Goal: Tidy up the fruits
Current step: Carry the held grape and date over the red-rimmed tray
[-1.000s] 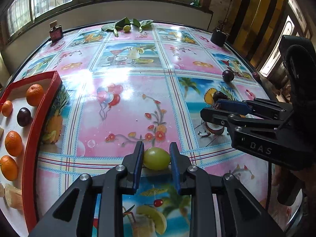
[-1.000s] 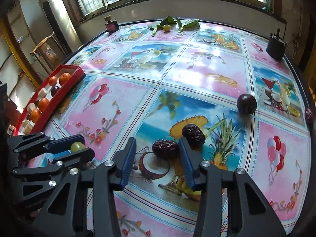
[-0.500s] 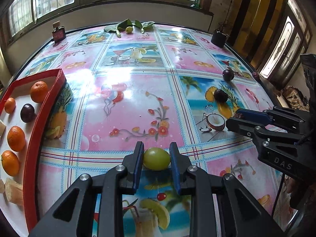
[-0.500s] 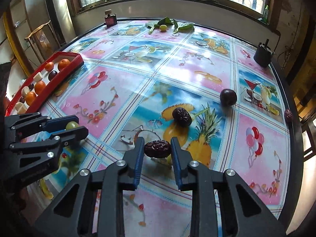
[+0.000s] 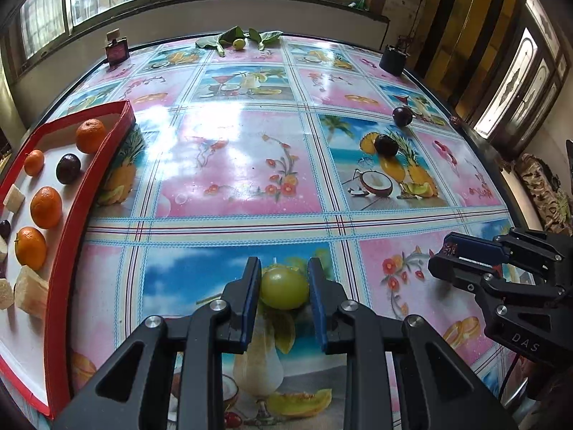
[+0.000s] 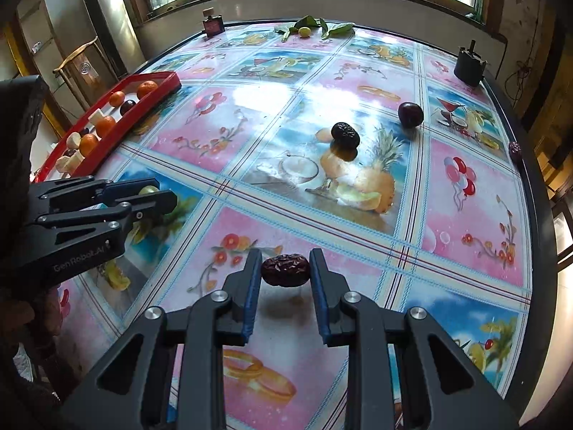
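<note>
Sitting along the left edge of the tabletop (image 5: 232, 165), a red tray (image 5: 93, 186) already held several oranges (image 5: 46, 207), a dark plum (image 5: 68, 168) and some pale cut pieces. Just right of it, near the front edge, the left gripper (image 5: 283, 288) was clamped on a green grape (image 5: 284, 292), its blue pads pressed to both sides of the fruit, the same grip it had a second before. It had drifted toward the front edge, carrying the grape with it.

Further right, the right gripper (image 6: 285, 270) had changed most. A second earlier its fingers stood apart around a dried red date (image 6: 285, 270) that lay on the cloth; they had since closed, and the date was now pinched between the pads and lifted clear of the tabletop, with its shadow on the cloth beneath. The gripper had pulled back toward the front edge.

Still loose on the right half of the tabletop were a second wrinkled dark date (image 6: 345, 135) and a round dark plum (image 6: 410, 114); another small dark fruit (image 6: 514, 147) sat at the far right edge.

With both grippers loaded, the likely next stage is carrying both fruits across to the tray.
</note>
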The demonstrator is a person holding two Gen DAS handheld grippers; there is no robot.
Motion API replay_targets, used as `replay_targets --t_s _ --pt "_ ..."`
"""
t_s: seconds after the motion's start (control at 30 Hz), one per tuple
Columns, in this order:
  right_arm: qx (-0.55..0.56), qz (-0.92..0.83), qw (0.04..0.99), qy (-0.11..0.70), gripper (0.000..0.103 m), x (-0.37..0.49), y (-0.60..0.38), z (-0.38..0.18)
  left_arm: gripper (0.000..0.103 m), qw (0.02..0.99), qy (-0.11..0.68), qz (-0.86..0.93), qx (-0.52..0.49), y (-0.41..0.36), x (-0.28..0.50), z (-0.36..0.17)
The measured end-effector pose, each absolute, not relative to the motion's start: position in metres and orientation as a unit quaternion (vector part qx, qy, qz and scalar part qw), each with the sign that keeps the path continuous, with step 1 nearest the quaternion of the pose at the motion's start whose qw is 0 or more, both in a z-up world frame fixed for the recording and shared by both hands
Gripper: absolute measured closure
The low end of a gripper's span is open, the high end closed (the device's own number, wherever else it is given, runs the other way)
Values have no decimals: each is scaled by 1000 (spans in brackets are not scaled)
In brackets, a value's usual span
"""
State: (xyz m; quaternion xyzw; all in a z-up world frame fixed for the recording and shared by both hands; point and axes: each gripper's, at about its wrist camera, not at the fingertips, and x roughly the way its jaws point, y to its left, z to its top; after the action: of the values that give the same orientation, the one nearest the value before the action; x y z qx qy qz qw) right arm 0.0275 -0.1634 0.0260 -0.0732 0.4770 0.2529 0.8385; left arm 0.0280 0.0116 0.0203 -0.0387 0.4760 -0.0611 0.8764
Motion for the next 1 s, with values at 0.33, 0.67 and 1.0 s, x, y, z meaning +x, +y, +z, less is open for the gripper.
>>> replay_targets --t_s 0.33,0.67,1.0 --pt "-83 272 835 471 75 15 -137 33 77 884 462 -50 -45 30 12 37" --pt "-93 335 825 446 74 14 -70 57 77 895 438 7 -83 96 -8 59" --pt "-127 440 790 408 74 -10 44 75 77 890 429 116 -102 198 -37 66"
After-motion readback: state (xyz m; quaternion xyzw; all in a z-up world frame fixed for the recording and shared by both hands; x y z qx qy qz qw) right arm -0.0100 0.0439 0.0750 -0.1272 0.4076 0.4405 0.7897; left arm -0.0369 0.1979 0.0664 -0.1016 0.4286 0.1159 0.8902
